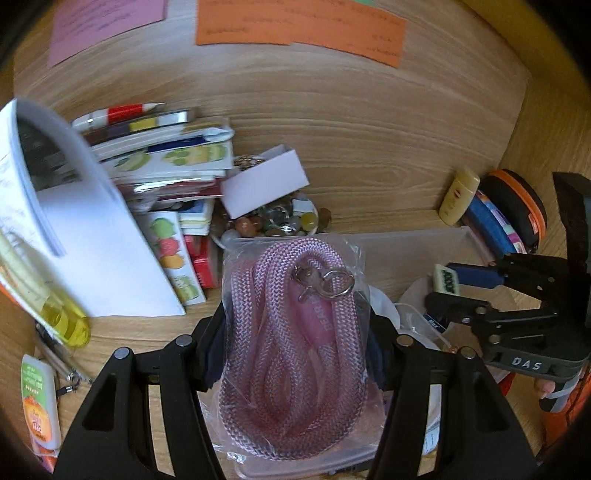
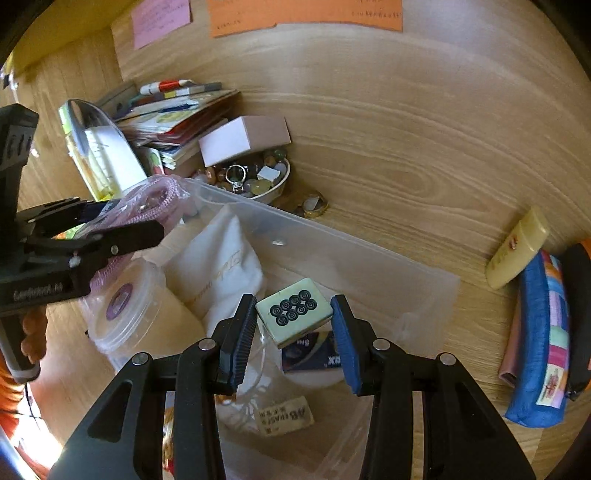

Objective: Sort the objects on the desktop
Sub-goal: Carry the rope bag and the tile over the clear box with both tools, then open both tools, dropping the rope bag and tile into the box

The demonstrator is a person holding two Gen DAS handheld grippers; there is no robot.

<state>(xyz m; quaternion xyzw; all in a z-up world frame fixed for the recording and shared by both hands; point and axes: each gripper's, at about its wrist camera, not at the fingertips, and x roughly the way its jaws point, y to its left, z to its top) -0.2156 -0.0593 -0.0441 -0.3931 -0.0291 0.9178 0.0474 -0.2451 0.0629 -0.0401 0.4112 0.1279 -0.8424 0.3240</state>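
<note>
While we hold the bagged pink rope (image 1: 295, 354) in the left tool (image 1: 295, 332) and the mahjong tile (image 2: 293, 310) in the right tool (image 2: 293, 317) over the clear bin (image 2: 332, 236), a loose grip risks dropping either outside.

orange note (image 1: 299, 26) and pink note (image 1: 107, 26) lie at the far edge of the wooden desk (image 1: 369, 122) — side by side, writing too blurred to read.

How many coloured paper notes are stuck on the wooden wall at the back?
2. A pink note is at the upper left, and an orange note is to its right. The picture's top edge cuts both, so more may be hidden above.
</note>
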